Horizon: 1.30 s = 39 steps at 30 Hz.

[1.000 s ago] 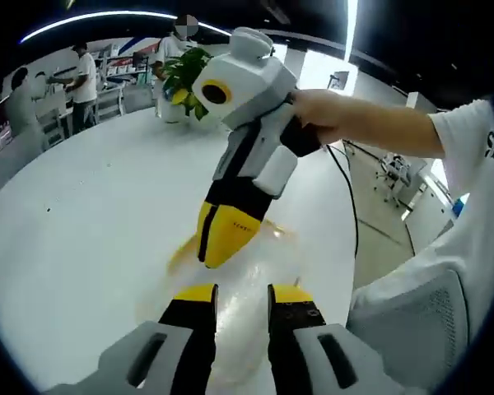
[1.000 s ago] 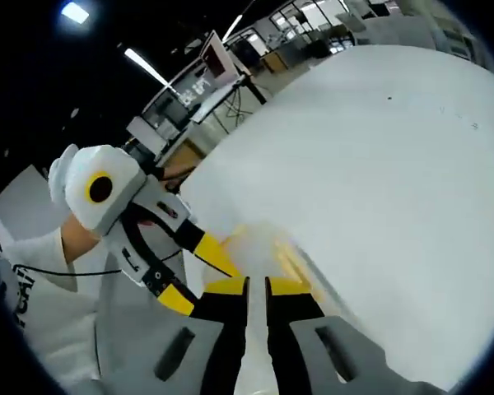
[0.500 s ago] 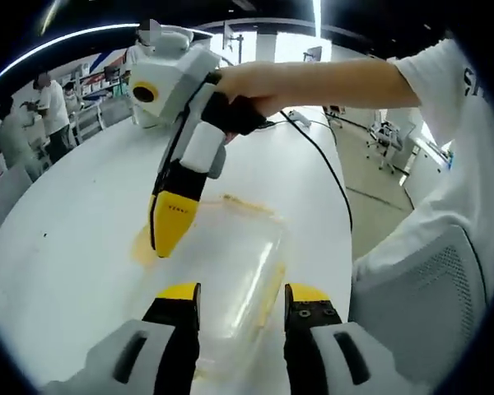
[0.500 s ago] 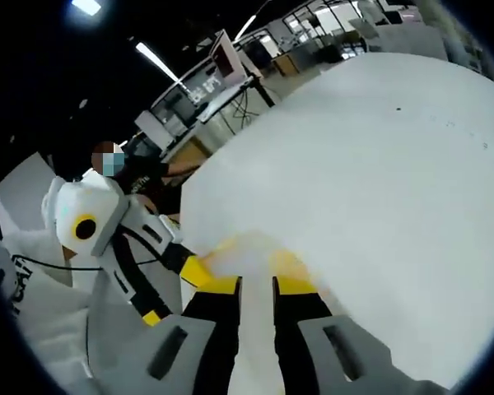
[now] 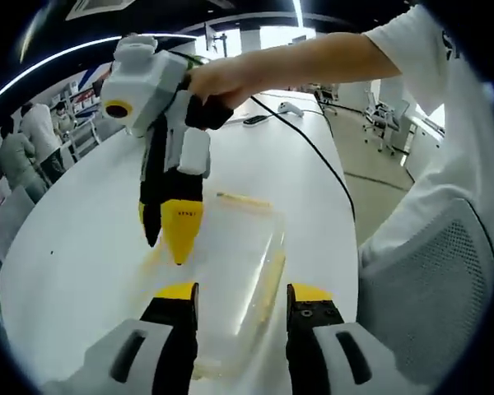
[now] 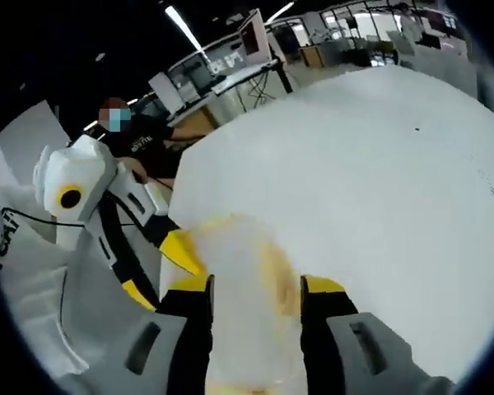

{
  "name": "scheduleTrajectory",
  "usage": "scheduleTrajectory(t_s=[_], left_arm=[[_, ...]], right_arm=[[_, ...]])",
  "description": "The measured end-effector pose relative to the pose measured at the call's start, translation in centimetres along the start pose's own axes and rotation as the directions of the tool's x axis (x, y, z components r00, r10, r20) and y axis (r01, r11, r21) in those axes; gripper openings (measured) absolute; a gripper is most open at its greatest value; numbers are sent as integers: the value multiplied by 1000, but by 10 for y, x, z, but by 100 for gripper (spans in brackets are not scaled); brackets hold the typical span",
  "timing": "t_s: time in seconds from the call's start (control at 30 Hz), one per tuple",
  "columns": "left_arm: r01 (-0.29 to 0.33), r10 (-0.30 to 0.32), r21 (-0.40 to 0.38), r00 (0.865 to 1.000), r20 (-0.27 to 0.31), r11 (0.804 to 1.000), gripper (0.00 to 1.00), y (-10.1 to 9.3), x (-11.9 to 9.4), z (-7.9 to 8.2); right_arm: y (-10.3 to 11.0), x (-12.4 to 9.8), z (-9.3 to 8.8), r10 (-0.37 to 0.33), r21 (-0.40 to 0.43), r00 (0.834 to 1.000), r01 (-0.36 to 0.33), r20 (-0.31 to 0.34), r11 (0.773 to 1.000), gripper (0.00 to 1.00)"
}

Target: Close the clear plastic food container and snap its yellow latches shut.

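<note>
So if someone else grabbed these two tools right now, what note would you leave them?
Left gripper: open, fingers either side of the near end of the container on the table.
Right gripper: tips pointing down at the container's far left edge; in its own view the fingers are open with the container between them.
Done: the lid looks laid on the container.
Left: the yellow latches. Whether any is snapped cannot be told, so check and press each one.
</note>
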<state>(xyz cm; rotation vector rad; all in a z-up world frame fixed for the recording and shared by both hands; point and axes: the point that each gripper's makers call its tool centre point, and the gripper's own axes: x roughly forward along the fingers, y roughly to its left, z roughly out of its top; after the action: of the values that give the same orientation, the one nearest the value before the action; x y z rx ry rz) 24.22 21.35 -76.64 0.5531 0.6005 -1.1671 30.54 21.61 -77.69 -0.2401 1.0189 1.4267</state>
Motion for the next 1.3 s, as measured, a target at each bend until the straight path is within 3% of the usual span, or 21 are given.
scheduleTrajectory(t_s=[0.07, 0.1, 0.2, 0.43, 0.53, 0.57, 0.63, 0.67, 0.7, 0.73, 1.07, 1.3], left_arm=[[-5, 5, 27, 1000, -1, 1000, 35, 1, 1, 0], [-7, 7, 49, 1000, -3, 999, 35, 1, 1, 0], [-16, 17, 89, 1000, -19, 996, 34, 0, 2, -1], [-71, 97, 259, 991, -88, 963, 33, 1, 6, -4], [-80, 112, 277, 988, -104, 958, 34, -1, 9, -4], [-83, 120, 294, 987, -108, 952, 35, -1, 10, -5], [-83, 134, 380, 985, -109, 921, 35, 0, 11, -6], [-79, 125, 370, 987, -102, 926, 36, -3, 12, -6], [-88, 146, 413, 983, -111, 907, 36, 0, 12, -6], [-92, 144, 382, 983, -111, 920, 36, -3, 13, -7], [-102, 140, 335, 986, -89, 937, 34, -1, 11, -7], [-113, 151, 330, 984, -93, 937, 32, 0, 11, -7]], right_arm=[[-4, 1, -4, -27, -37, 999, 26, -24, 999, 33], [-2, 2, 0, -8, -19, 1000, 8, -4, 1000, 34], [-2, 2, 1, -3, -37, 1000, 2, -24, 999, 34], [1, 6, 0, 6, -98, 992, -19, -124, 995, 37], [1, 6, -1, 4, -98, 989, -19, -147, 995, 37], [1, 7, -1, 9, -105, 988, -25, -157, 994, 37], [0, 6, -2, 5, -97, 984, -23, -177, 995, 36], [2, 7, -2, 8, -98, 982, -27, -189, 995, 36], [1, 7, -3, 2, -93, 980, -21, -198, 995, 36], [2, 6, -3, 1, -85, 978, -19, -207, 996, 36], [2, 7, -6, 1, -77, 968, -21, -252, 997, 34], [1, 7, -5, 2, -57, 970, -17, -241, 998, 33]])
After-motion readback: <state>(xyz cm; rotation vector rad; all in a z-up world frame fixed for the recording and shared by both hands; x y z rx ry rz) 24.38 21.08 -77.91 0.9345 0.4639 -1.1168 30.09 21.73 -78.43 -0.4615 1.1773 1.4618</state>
